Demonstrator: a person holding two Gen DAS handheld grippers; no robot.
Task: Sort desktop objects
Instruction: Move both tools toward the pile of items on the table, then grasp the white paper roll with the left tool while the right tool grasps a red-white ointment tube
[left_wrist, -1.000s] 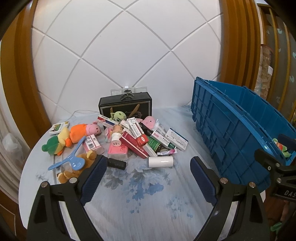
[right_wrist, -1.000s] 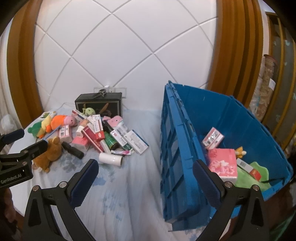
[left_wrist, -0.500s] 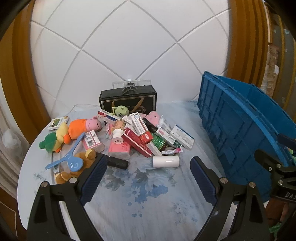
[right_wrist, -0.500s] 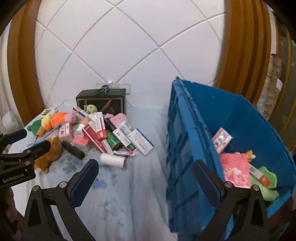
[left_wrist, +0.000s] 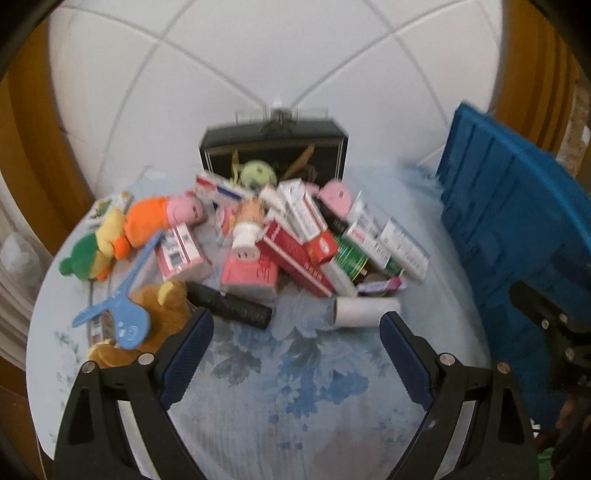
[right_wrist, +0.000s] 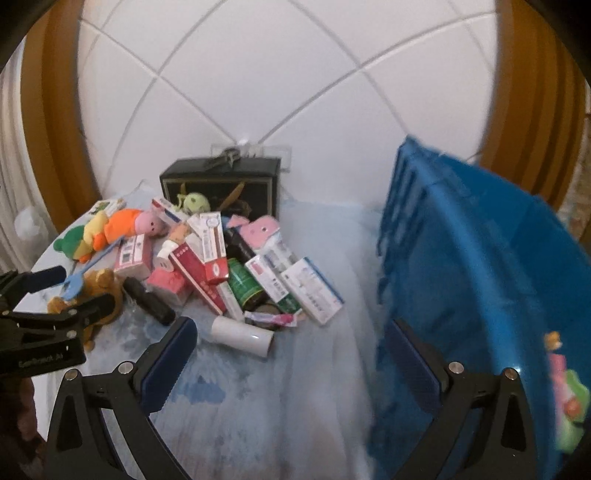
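A heap of boxes, tubes and plush toys lies on the round table (left_wrist: 258, 398). At its near edge are a white roll (left_wrist: 364, 311) (right_wrist: 242, 335) and a black cylinder (left_wrist: 231, 304) (right_wrist: 149, 301). A red box (left_wrist: 295, 256) (right_wrist: 197, 275) leans in the middle. On the right stands a blue crate (left_wrist: 517, 221) (right_wrist: 480, 266). My left gripper (left_wrist: 295, 343) is open and empty, just short of the white roll. My right gripper (right_wrist: 295, 354) is open and empty too, between the roll and the crate wall.
A black case (left_wrist: 273, 149) (right_wrist: 221, 184) stands against the white quilted wall behind the heap. Orange and green plush toys (left_wrist: 122, 232) and a blue plastic swatter (left_wrist: 125, 306) lie at the left. A brown bear (right_wrist: 99, 295) lies near the left gripper.
Both grippers have moved forward and lower toward the heap, which looks larger. The right view has swung left, so the crate's inside has mostly left the frame.
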